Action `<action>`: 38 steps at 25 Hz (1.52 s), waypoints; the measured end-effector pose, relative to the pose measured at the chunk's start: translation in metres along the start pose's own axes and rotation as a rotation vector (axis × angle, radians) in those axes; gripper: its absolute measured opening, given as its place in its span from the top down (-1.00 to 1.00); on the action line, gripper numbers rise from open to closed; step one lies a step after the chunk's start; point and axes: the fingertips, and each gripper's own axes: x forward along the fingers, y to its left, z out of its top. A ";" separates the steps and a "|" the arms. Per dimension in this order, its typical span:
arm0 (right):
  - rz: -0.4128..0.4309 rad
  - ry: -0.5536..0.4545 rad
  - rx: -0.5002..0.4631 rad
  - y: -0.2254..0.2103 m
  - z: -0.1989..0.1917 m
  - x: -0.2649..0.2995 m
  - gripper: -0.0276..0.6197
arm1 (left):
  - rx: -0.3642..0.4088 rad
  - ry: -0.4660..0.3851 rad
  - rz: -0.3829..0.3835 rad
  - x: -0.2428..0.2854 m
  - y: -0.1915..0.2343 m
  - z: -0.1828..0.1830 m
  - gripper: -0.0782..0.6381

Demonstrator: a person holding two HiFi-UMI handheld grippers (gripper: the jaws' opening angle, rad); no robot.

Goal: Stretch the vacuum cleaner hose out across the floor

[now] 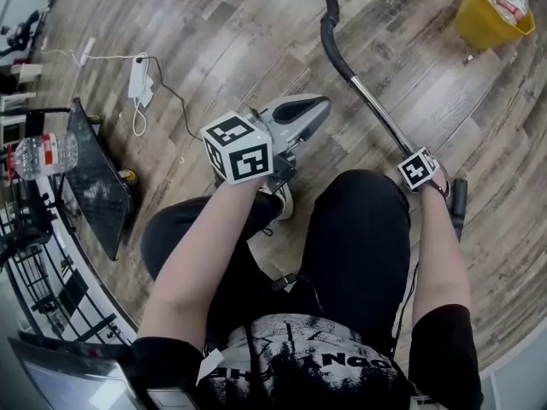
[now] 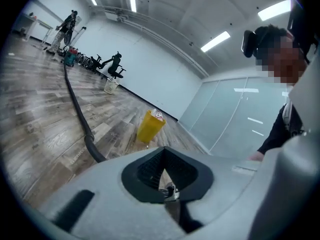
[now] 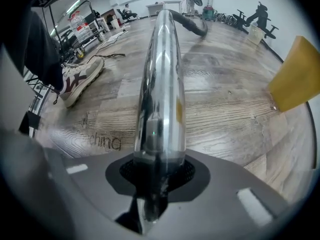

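Observation:
The vacuum's chrome tube (image 1: 372, 101) runs across the wooden floor from lower right to upper left and joins the black hose (image 1: 332, 24), which curves away off the top edge. My right gripper (image 1: 403, 146) is shut on the chrome tube (image 3: 161, 74), which fills the gap between the jaws of the right gripper (image 3: 155, 184). The hose (image 3: 192, 24) bends off beyond the tube's far end. My left gripper (image 1: 325, 103) hovers left of the tube, shut and empty. In the left gripper view the left gripper (image 2: 170, 191) is pressed closed, and the hose (image 2: 75, 104) trails far across the floor.
A yellow bin (image 1: 491, 7) stands at the far right, near the tube. A white adapter with its cable (image 1: 138, 79) lies at the left. A black rack (image 1: 98, 178) with a water bottle (image 1: 43, 154) borders the left side. The person's sneaker (image 3: 77, 79) rests beside the tube.

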 end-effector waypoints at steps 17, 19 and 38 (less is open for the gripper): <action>-0.065 0.091 -0.019 -0.012 -0.010 0.014 0.29 | 0.172 0.250 -0.052 0.028 -0.003 -0.057 0.79; -0.075 0.092 -0.023 -0.014 -0.014 0.010 0.29 | 0.169 0.257 -0.049 0.027 0.001 -0.060 0.78; -0.080 0.022 0.008 -0.013 0.005 -0.019 0.45 | 0.189 0.277 -0.035 0.030 0.006 -0.064 0.78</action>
